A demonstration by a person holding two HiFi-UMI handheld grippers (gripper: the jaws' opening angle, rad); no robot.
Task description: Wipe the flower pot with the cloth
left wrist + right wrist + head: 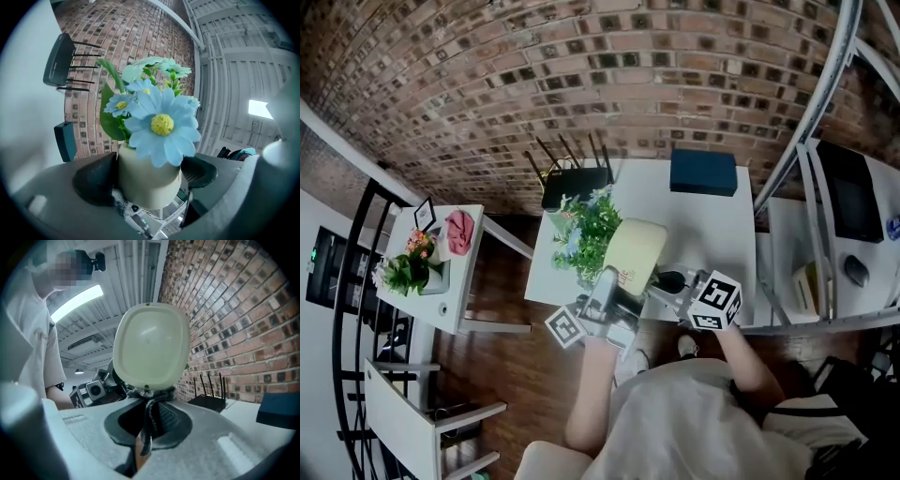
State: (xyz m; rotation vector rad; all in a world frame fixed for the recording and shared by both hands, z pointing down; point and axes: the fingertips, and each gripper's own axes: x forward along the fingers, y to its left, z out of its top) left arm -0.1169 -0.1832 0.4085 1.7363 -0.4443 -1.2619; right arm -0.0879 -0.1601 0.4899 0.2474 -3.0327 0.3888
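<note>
Left tongs (147,174) clamped the flower pot (149,187), tilted; right tongs (149,423) pinched the cloth (151,399) at its base. I judged steady contact and slow pot rotation would clean evenly.

No legible text, reddish print (625,277) on the flower pot (636,246) too small to read (just a smudge)
</note>
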